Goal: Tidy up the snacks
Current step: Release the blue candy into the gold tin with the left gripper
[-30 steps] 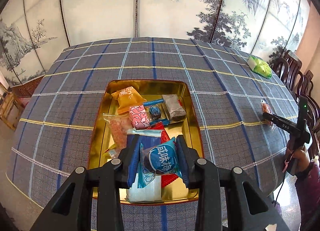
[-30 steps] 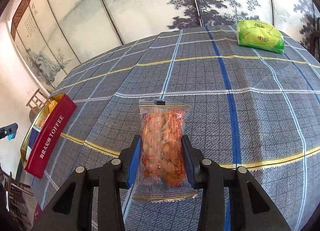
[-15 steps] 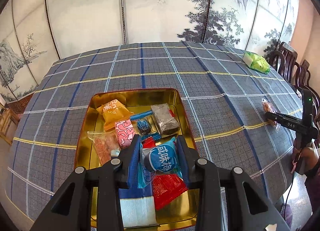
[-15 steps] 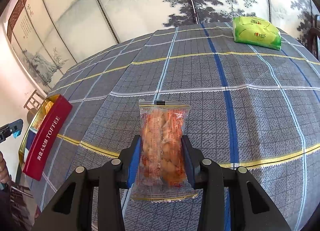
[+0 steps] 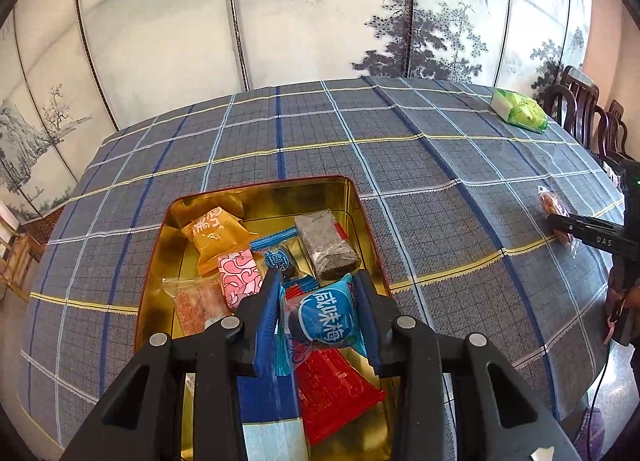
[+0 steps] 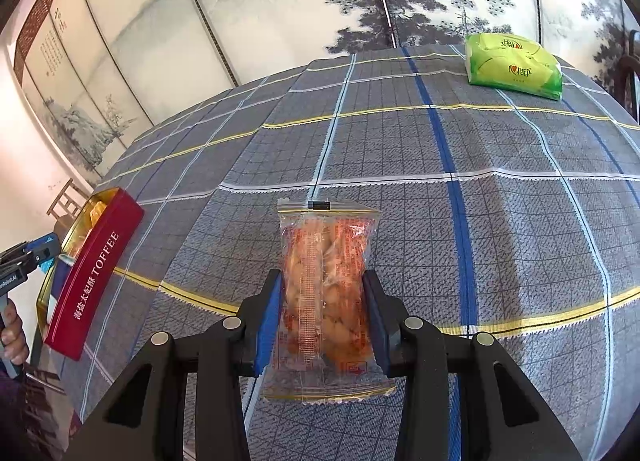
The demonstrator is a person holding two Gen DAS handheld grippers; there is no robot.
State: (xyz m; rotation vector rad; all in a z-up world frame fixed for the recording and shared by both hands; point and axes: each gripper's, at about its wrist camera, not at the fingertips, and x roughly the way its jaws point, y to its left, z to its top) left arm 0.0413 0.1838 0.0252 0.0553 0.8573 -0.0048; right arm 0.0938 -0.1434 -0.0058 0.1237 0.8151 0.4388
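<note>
While a painted folding screen [image 5: 304,13] fills the background, a table under a blue-grey plaid tablecloth [image 5: 400,165] takes up most of both views. On it sits a gold-lined toffee tin [image 5: 352,197] with red outer walls, lettered TOFFEE on the side seen from the right wrist. A green tissue pack [image 6: 514,61] lies near the far edge of the cloth, well apart from the tin. Inside the tin lie a blue-and-white packet [image 5: 268,413], a red packet [image 5: 336,389], an orange packet [image 5: 212,233], a dark grey bar [image 5: 326,245], a pink patterned sweet [image 5: 236,273], a clear pack of reddish snack [image 5: 196,301] and a small blue-wrapped candy [image 5: 280,259]. The left gripper [image 5: 316,315] hangs over the tin's near half with its jaws narrow, pinching a blue plum-candy packet [image 5: 322,319] between the pads. The right gripper [image 6: 324,317], out on the open cloth, is likewise narrowed around a clear pack of orange-brown twisted snack [image 6: 326,281], which lies lengthwise between its fingers.
</note>
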